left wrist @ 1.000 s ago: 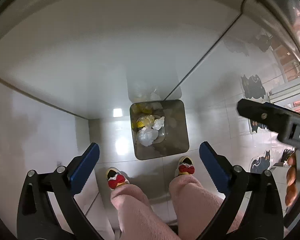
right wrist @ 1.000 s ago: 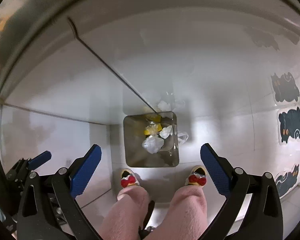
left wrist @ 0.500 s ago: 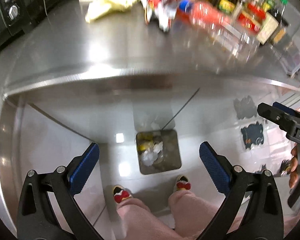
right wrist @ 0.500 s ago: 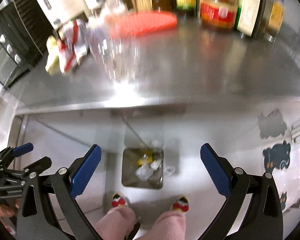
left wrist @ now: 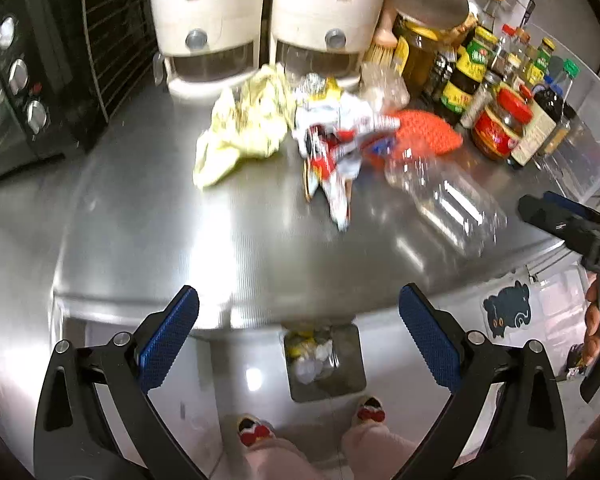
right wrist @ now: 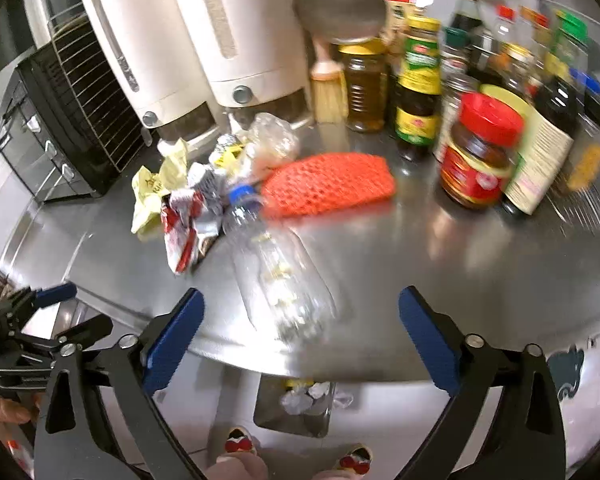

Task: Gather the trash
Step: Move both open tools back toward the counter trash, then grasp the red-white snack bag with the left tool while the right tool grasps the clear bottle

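Two white dispensers stand side by side at the back of the steel counter, a black toaster oven to their left. Jars and sauce bottles crowd the right side, a red-lidded jar foremost. An orange mesh pad lies flat before them.

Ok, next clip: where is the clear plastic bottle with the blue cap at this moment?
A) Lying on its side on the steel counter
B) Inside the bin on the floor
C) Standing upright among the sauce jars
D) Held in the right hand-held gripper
A: the clear plastic bottle lies on its side on the steel counter, cap toward the crumpled wrappers; the right hand-held gripper stands open and empty.
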